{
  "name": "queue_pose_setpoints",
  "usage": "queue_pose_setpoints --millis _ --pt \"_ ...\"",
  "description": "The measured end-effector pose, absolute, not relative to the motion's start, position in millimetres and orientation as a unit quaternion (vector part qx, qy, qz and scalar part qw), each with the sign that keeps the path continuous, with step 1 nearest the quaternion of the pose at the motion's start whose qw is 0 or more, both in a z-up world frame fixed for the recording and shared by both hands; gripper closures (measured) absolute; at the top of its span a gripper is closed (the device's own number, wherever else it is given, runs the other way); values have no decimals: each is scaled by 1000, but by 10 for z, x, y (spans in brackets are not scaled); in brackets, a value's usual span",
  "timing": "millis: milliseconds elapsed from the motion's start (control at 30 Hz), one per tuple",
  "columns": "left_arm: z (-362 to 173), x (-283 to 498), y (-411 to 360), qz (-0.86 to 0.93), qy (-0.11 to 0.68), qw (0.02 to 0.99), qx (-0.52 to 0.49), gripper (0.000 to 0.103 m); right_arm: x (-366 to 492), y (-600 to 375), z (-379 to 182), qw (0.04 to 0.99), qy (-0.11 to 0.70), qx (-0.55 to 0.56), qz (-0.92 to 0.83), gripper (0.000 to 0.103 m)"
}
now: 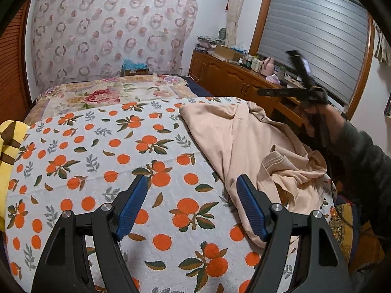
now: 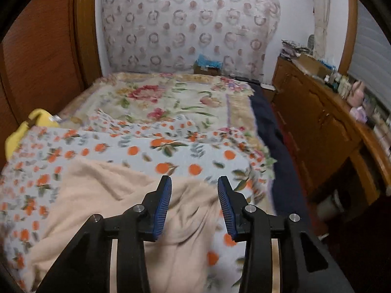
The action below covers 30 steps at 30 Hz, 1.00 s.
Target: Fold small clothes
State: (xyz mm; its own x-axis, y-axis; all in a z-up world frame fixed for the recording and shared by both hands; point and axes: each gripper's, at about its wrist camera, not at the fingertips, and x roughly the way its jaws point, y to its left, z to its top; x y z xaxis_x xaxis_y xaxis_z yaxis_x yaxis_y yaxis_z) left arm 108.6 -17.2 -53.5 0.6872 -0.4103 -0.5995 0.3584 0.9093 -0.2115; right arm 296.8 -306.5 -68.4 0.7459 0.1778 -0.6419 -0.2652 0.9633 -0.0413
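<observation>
A crumpled beige garment (image 1: 246, 141) lies on the orange-print bedspread (image 1: 97, 151), toward the bed's right side. My left gripper (image 1: 191, 183) is open and empty, hovering above the spread at the garment's left edge; its right finger (image 1: 249, 205) overlaps the cloth. The right gripper shows in the left wrist view (image 1: 300, 73), raised above the garment's far right. In the right wrist view the garment (image 2: 122, 207) spreads below my right gripper (image 2: 194, 183), which is open and empty above it. That view is blurred.
A floral blanket (image 1: 114, 92) covers the far half of the bed. A yellow plush (image 1: 7, 136) lies at the left edge. A wooden dresser (image 1: 234, 78) with bottles and boxes runs along the right wall below a shuttered window. A wooden headboard (image 2: 44, 56) stands at left.
</observation>
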Motion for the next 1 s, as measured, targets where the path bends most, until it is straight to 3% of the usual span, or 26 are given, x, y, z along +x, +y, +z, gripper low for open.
queue_pose_setpoints --millis 300,500,567,600,633,1000 --pt "-580 1084 -278 -219 340 913 -49 27 1778 -2921 -813 906 339 -88 238 62" --pt "-593 1052 -375 -228 344 910 -44 27 1687 -2829 -1144 887 378 -96 248 62" --pt "-602 1057 -399 -231 346 908 -44 27 1695 -2833 -1228 886 382 -100 241 72" --pt "-607 1056 -411 -232 346 908 -44 27 1712 -2845 -1233 885 380 -98 249 94" --pt "-611 1054 -419 -233 346 908 -44 27 1712 -2844 -1207 884 375 -95 261 101" --pt "-615 1027 -559 -246 350 903 -39 27 737 -3778 -751 922 265 -64 276 102"
